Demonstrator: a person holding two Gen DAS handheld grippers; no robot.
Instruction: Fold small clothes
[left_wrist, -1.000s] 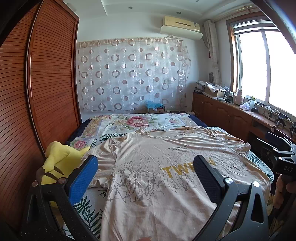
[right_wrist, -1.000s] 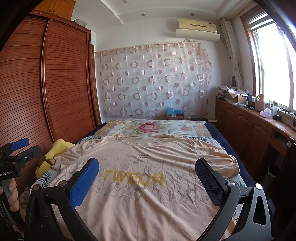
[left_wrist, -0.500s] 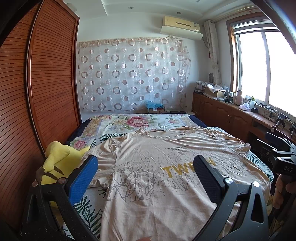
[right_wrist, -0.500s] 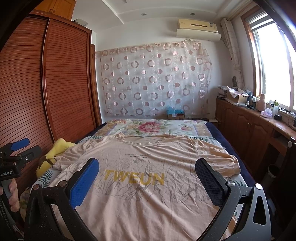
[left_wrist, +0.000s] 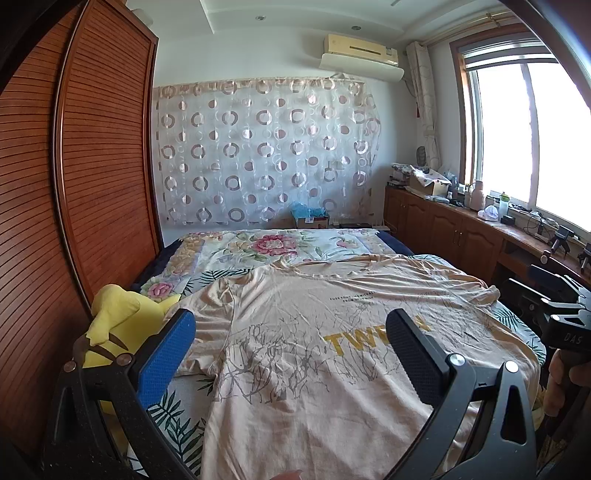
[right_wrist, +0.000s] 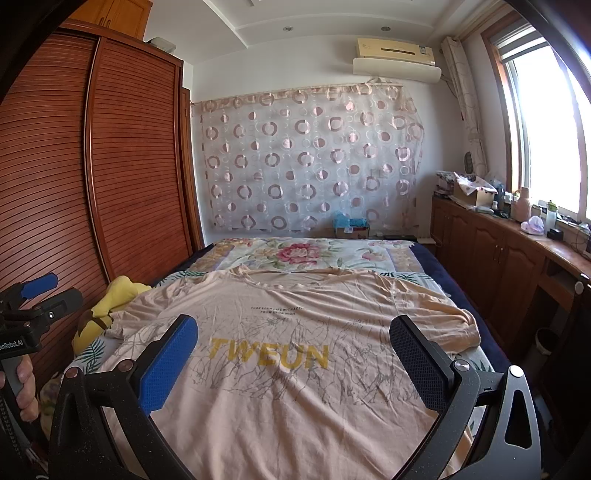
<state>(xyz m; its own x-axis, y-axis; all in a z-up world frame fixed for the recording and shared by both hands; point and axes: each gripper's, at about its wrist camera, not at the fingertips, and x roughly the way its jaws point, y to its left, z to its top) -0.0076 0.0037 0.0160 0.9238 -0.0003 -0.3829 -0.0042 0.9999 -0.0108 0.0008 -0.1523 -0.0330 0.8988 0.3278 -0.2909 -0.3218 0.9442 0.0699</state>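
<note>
Nothing has moved: both grippers, left (left_wrist: 290, 354) and right (right_wrist: 293, 360), hang wide open and empty over the shirt (right_wrist: 280, 354), collar farthest away.

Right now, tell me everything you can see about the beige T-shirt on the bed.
The beige T-shirt lies spread flat, print side up, on the bed, collar toward the far wall. It looks like thin, soft knit, lightly wrinkled. Yellow letters read TWEUN across the chest, with two lines of small dark text above and grey branch-like line drawings around. One sleeve is bunched toward the window side; the other lies beside a yellow plush toy. Neither gripper touches it: both sets of jaws stand open above its hem end.
</note>
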